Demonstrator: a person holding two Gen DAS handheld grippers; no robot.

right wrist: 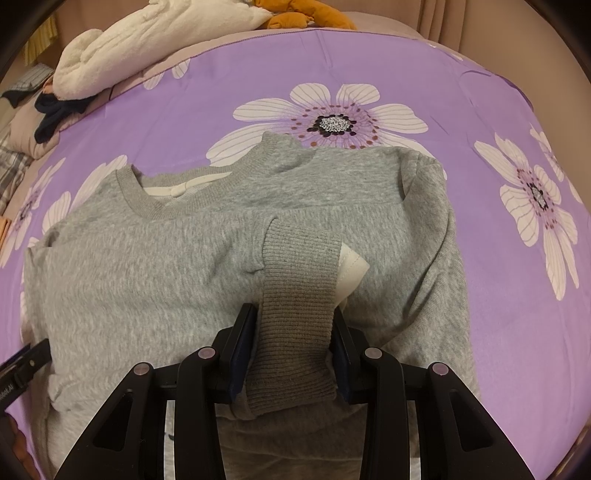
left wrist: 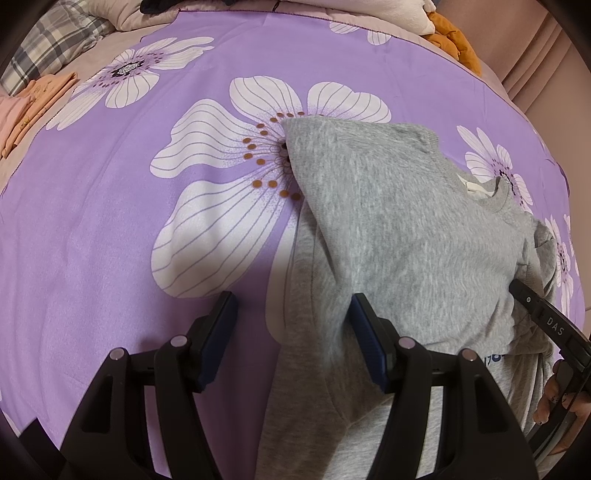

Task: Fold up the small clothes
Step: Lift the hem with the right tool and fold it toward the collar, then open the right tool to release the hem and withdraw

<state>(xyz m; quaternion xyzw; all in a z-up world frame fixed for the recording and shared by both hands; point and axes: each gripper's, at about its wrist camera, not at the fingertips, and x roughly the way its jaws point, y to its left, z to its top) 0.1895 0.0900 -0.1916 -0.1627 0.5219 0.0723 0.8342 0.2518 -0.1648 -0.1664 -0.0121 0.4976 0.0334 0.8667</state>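
Grey sweatshirt (right wrist: pixel 155 266), purple flowered sheet (right wrist: pixel 480 92)

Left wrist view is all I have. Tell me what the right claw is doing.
Observer: The right claw is shut on the ribbed cuff of the grey sweatshirt.
Operator: Say where that sleeve lies.
Observer: It is folded across the sweatshirt's front, with the cuff end at the claw; a white label shows just beside the cuff.
Operator: Report the neckline.
Observer: The collar lies open toward the far side, with a white inner tape visible inside.
Operator: Name what lies past the purple sheet.
Observer: A white rolled blanket and an orange plush toy.
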